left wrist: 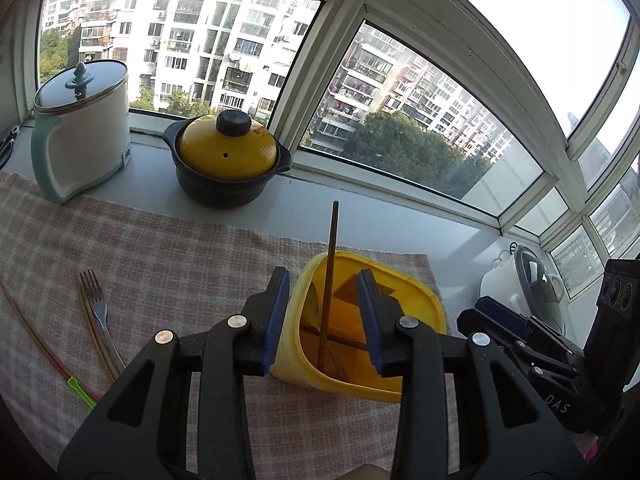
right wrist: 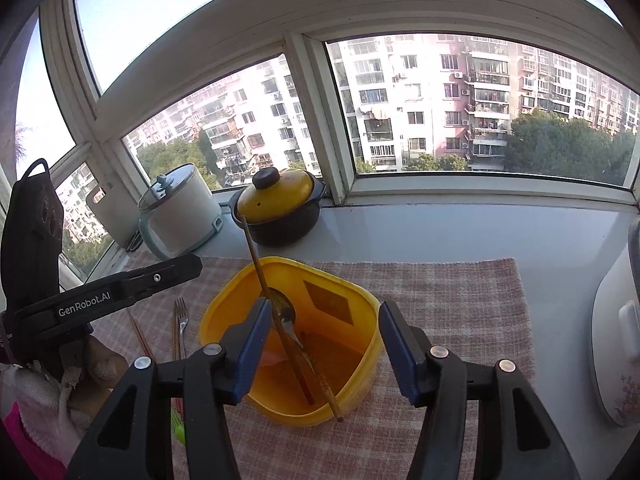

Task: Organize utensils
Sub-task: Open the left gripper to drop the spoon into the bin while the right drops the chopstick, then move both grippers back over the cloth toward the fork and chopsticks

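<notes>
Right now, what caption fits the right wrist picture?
Open right gripper above a yellow tub holding chopsticks; fork waits on cloth.

The right tongs [right wrist: 320, 344] stand open above a yellow tub [right wrist: 362, 300] on a checked cloth [right wrist: 460, 300], nothing between the blue pads. Inside the tub lie a fork [right wrist: 289, 316] and chopsticks [right wrist: 280, 312] (one leans over the near rim). Another fork [right wrist: 181, 320] rests on the cloth, left of the tub.
</notes>
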The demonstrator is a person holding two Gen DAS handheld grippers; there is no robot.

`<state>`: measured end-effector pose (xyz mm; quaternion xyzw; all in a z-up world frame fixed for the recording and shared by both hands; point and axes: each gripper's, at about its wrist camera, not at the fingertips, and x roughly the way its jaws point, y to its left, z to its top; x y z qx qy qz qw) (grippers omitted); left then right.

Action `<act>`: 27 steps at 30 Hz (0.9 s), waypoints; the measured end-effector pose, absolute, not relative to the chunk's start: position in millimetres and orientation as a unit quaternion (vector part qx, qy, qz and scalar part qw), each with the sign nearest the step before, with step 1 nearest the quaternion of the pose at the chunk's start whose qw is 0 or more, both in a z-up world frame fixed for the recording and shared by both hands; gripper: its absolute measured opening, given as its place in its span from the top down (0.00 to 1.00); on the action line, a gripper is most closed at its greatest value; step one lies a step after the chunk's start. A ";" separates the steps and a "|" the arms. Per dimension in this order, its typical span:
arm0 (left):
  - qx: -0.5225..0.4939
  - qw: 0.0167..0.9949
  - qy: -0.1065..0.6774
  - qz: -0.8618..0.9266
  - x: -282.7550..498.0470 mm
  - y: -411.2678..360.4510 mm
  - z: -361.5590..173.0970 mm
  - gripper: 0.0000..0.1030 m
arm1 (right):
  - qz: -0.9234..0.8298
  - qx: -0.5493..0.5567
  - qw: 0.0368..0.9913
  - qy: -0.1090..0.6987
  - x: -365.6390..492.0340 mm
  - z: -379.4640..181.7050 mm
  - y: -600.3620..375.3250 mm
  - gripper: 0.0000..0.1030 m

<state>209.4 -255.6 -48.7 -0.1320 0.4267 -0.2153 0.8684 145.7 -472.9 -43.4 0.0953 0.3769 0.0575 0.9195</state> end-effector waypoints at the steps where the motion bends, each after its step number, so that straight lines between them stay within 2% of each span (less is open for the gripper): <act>1: -0.130 0.870 0.426 -0.213 205.7 -252.9 -47.6 0.66 | 0.058 0.094 0.920 0.375 142.8 -42.0 -471.7 0.37; 4: -0.127 0.871 0.427 -0.205 196.8 -244.5 -45.5 0.65 | 0.064 0.093 0.921 0.372 134.6 -38.5 -467.8 0.22; 6: -0.124 0.874 0.428 -0.196 190.3 -237.5 -45.2 0.60 | 0.066 0.091 0.923 0.367 127.8 -35.9 -465.2 0.19; 8: -0.122 0.877 0.426 -0.185 183.7 -229.7 -45.6 0.60 | 0.068 0.085 0.924 0.366 123.9 -33.8 -461.1 0.14; 15: -0.115 0.887 0.427 -0.131 160.4 -188.0 -58.5 0.60 | 0.092 0.074 0.922 0.369 108.6 -35.4 -445.9 0.13; 27: -0.166 0.860 0.482 -0.031 126.5 -62.2 -95.0 0.60 | 0.146 0.040 0.917 0.370 93.8 -38.4 -406.2 0.13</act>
